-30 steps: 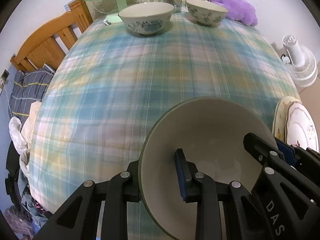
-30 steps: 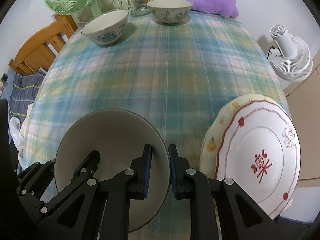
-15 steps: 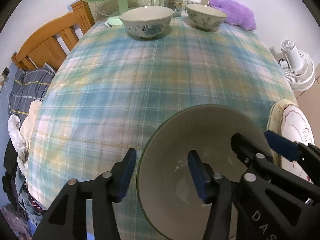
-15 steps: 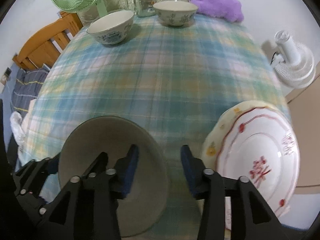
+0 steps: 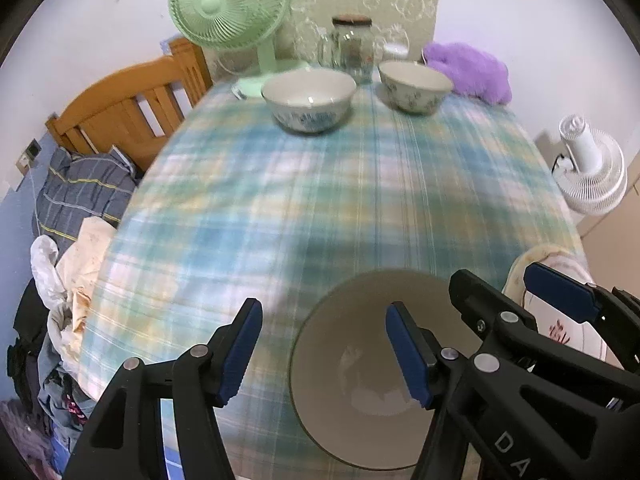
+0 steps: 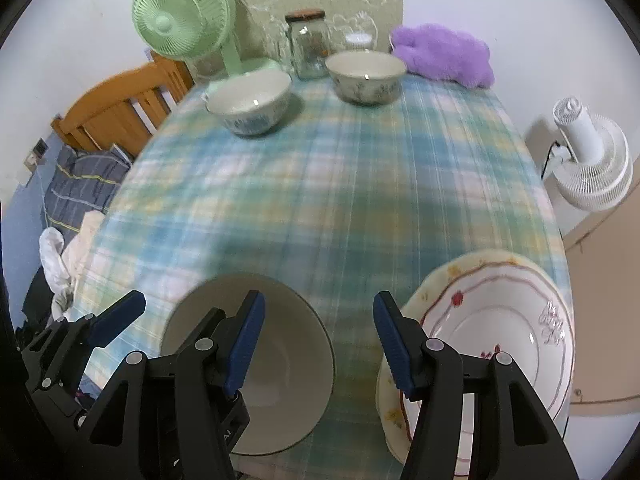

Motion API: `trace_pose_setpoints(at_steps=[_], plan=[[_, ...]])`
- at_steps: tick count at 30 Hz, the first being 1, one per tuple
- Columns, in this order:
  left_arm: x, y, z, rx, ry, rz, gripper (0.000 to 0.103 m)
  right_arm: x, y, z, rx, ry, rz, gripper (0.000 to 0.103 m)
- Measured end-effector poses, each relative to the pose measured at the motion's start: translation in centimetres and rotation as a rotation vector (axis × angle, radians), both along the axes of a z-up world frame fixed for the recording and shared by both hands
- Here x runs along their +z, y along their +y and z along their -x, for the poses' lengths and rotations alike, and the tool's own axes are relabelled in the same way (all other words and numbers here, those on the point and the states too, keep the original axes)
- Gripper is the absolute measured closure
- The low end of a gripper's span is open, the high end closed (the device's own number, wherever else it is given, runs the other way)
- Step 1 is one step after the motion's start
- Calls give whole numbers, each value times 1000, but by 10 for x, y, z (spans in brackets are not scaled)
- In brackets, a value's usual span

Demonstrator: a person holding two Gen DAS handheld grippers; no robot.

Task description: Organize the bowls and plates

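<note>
Plaid blue-green worktop (image 6: 360, 184) carries a cream flowered plate stack (image 6: 500, 320) at its near right edge, beside a plain grey bowl (image 5: 360, 364). Left tool (image 5: 326, 350) and right tool (image 6: 316, 344), clamping the bowl's rim a second ago, now gape open, released.

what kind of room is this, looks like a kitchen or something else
Probably a lived-in home bedroom or spare room, not a kitchen: a plaid-clothed table stands beside an orange wooden bed frame with a striped blue blanket, and a green desk fan stands at the table's far end.
</note>
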State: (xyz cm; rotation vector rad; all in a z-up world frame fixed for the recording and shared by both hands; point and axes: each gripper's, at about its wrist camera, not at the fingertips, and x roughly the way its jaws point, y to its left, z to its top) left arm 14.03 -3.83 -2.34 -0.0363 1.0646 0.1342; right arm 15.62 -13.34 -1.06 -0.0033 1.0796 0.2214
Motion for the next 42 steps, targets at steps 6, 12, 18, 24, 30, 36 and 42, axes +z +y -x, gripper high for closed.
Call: trace_pose_setpoints(at_steps=[6,12,18,24,30,36,42], plan=[[20,14,-13,24,-45,-2,37,21,12,-11,21,-44,-1,42],[33,34,-37,21,-81,1,37,37,30,-34,0,-81,-1,42],[47,53,-70,-2,-115,10,37,53,47,-66,-18,-115,-7,42],[51,73,-104,-6,-120,36,37,62,67,-100,-50,-130,19,42],[49,91,-133,-19,-142,62,30,63,83,-127,-78,-158,34,27],[46,100,-166,-46,-156,44,25,60,95,-157,-93,-168,24,24],[43,107,-200,-57,-188,8,25,54,99,-190,-110,-197,0,24]])
